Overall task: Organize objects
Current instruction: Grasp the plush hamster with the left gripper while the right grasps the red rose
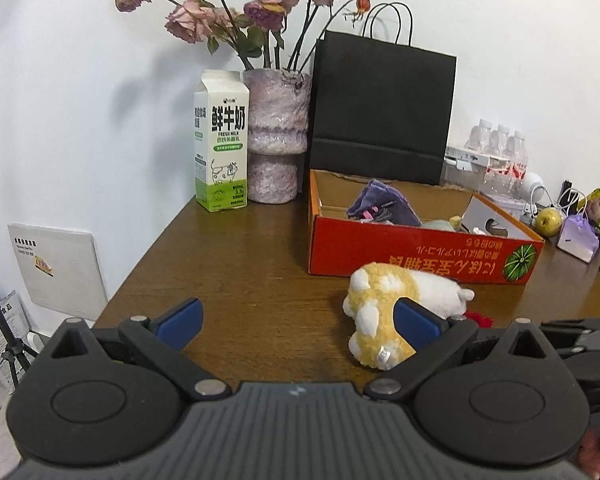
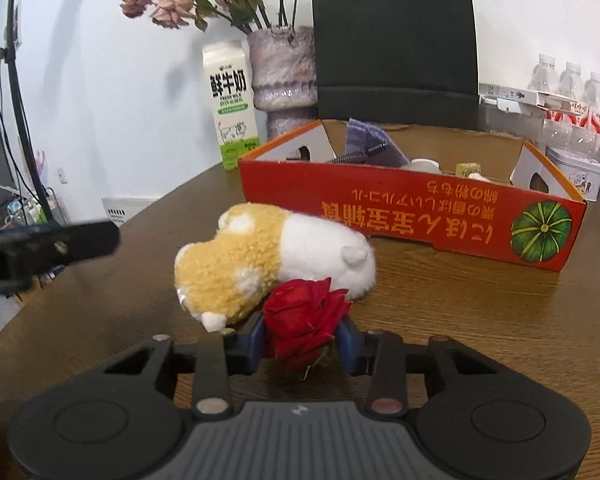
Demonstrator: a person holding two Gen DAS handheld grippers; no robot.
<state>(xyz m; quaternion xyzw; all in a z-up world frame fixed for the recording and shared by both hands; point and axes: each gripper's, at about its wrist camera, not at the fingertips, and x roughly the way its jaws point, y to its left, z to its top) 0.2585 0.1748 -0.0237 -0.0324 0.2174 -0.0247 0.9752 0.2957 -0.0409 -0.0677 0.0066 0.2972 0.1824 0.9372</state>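
A yellow and white plush toy [image 1: 384,304] lies on the brown table in front of a red cardboard box [image 1: 416,254]. It also shows in the right wrist view [image 2: 268,260]. My left gripper [image 1: 298,322] is open, with its right finger against the plush toy. My right gripper [image 2: 302,344] is shut on a red rose [image 2: 306,322], right next to the plush toy. The red box [image 2: 412,216] holds a purple cloth [image 1: 382,202] and small items.
A milk carton [image 1: 221,140], a vase of dried roses [image 1: 276,136] and a black paper bag [image 1: 384,108] stand behind the box by the wall. Water bottles [image 1: 500,148], a pear [image 1: 549,221] and small packets sit at the far right. The table's left edge drops to the floor.
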